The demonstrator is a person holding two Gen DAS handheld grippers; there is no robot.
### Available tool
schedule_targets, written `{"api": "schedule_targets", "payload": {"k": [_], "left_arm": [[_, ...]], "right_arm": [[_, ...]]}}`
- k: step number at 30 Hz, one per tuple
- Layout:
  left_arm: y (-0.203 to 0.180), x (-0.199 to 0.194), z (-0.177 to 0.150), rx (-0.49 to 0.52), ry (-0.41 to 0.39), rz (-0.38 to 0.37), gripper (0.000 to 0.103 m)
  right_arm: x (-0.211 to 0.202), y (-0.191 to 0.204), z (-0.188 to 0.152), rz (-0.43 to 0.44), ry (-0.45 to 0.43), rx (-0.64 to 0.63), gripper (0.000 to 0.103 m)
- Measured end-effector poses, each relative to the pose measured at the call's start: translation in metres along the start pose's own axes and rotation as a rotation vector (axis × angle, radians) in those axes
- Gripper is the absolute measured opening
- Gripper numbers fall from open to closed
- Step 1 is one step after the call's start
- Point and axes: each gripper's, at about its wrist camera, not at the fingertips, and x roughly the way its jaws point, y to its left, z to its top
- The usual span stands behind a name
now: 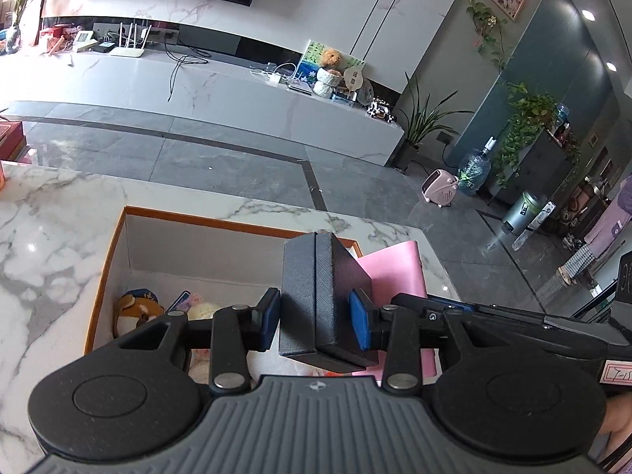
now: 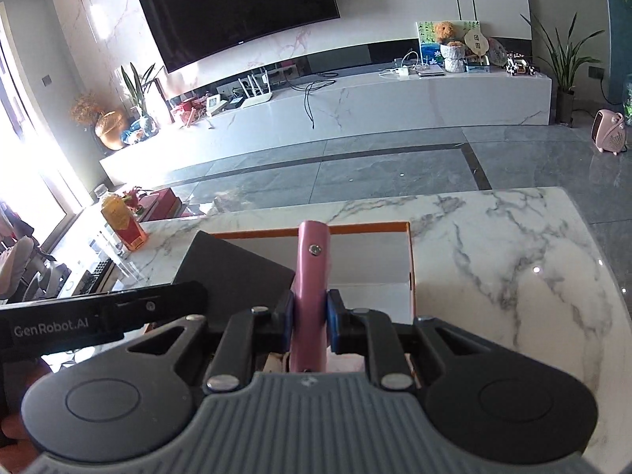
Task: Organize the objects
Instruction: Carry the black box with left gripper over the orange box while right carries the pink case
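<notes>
the left hand-held gripper (image 1: pixel 315 318) is pinching a dark textured box (image 1: pixel 322 300) between its blue pads, holding it upright above an open orange-edged box (image 1: pixel 104 272) that is sitting on the white marble bench (image 1: pixel 51 237). soft toys (image 1: pixel 138 310) are lying inside that open box. the right hand-held gripper (image 2: pixel 309 318) is pinching a pink notebook (image 2: pixel 310 276) by its spine, edge-on, just beside the dark box and over the same open box. a yellow bottle (image 2: pixel 122 221) is standing at the bench's far left edge.
</notes>
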Motion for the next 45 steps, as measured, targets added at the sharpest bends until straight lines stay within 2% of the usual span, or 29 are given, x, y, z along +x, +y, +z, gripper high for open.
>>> {"api": "schedule_targets", "payload": {"k": [6,12,19,25,29,33,38,45], "left_arm": [[0.013,0.036,0.014,-0.002,0.011,0.02,0.044],[0.026,0.069,0.014,-0.009,0.039,0.059,0.044],[0.041,0.09,-0.013,-0.033,0.167,0.09,0.044],[0.054,0.077,-0.016,-0.071,0.182,0.067,0.044],[0.055,0.076,-0.014,-0.061,0.166,0.073,0.044],[0.057,0.08,-0.004,-0.107,0.14,0.06,0.044],[0.055,0.087,0.002,-0.107,0.11,0.102,0.044],[0.059,0.096,0.001,-0.121,0.12,0.113,0.044]], "right_arm": [[0.051,0.001,0.018,-0.062,0.033,-0.074,0.018],[0.095,0.004,0.022,-0.117,0.057,-0.156,0.018],[0.125,0.0,0.005,-0.123,0.126,-0.171,0.018],[0.118,-0.001,-0.001,-0.125,0.174,-0.153,0.018],[0.12,0.0,0.001,-0.121,0.163,-0.151,0.018],[0.125,0.0,0.01,-0.117,0.142,-0.14,0.018],[0.141,0.0,0.02,-0.098,0.145,-0.122,0.018],[0.166,0.0,0.016,-0.144,0.18,-0.162,0.018]]}}
